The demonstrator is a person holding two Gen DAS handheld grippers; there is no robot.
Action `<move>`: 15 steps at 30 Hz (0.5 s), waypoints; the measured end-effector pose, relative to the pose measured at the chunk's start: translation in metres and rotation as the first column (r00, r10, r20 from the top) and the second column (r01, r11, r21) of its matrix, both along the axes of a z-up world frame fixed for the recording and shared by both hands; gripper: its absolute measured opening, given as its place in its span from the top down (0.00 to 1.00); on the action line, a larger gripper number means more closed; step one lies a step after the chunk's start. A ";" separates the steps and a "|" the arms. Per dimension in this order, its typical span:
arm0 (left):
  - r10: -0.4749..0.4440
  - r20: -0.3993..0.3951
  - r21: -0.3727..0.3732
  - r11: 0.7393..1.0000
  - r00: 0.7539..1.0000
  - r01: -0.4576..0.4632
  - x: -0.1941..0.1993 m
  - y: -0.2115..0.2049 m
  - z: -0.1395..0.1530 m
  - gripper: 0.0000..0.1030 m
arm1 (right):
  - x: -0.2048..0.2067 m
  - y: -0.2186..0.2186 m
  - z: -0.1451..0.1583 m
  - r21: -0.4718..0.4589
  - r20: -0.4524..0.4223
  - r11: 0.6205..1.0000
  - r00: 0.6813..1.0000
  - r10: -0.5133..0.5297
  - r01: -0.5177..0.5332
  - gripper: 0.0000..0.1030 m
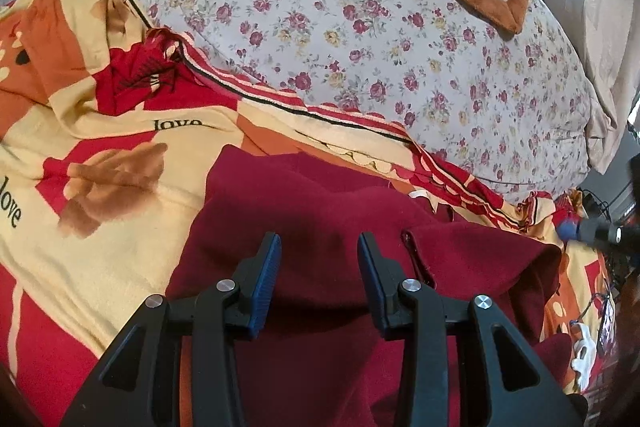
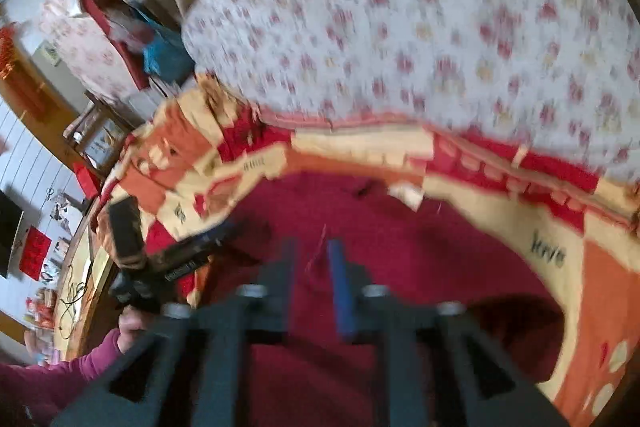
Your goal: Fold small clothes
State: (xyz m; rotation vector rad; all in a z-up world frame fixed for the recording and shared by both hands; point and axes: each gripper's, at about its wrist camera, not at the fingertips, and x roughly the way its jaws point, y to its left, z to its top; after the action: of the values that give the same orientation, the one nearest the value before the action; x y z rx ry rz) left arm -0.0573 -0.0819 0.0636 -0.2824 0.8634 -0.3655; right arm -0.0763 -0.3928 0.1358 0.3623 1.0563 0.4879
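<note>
Left tool [image 1: 318,247] gapes over the maroon garment [image 1: 328,195], lying lengthwise away; right tool's [image 2: 314,255] fingers stand apart.

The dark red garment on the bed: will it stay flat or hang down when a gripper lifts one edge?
The dark red garment probably droops: it already lies in soft folds. It looks fleecy, so slipping seems unlikely. It is probably light.

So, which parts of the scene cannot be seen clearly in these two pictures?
- Dark red garment: its near part is hidden behind the left gripper in the left wrist view and cut off by the bottom edge.
- Right gripper: motion blur; contact with the cloth cannot be told.
- Lettering on the blanket: blurred in the right wrist view.
</note>
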 end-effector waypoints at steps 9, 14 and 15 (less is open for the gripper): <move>-0.007 -0.019 -0.008 1.000 1.000 0.007 0.001 -0.001 -0.002 0.82 | -0.006 -0.031 -0.084 -0.072 -0.147 0.989 0.980 -0.136 0.127 0.42; -0.007 -0.023 -0.005 1.000 1.000 0.007 0.002 -0.003 -0.004 0.82 | 0.020 -0.039 -0.088 -0.027 -0.152 0.988 0.977 -0.151 0.149 0.42; -0.008 -0.024 -0.004 1.000 1.000 0.008 0.002 -0.003 -0.004 0.82 | 0.028 -0.038 -0.082 -0.011 -0.129 0.989 0.980 -0.150 0.150 0.42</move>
State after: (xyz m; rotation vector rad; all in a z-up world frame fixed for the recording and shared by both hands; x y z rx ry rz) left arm -0.0552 -0.0850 0.0599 -0.2874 0.8876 -0.3718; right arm -0.0481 -0.4306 0.0540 0.4741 1.1452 0.3317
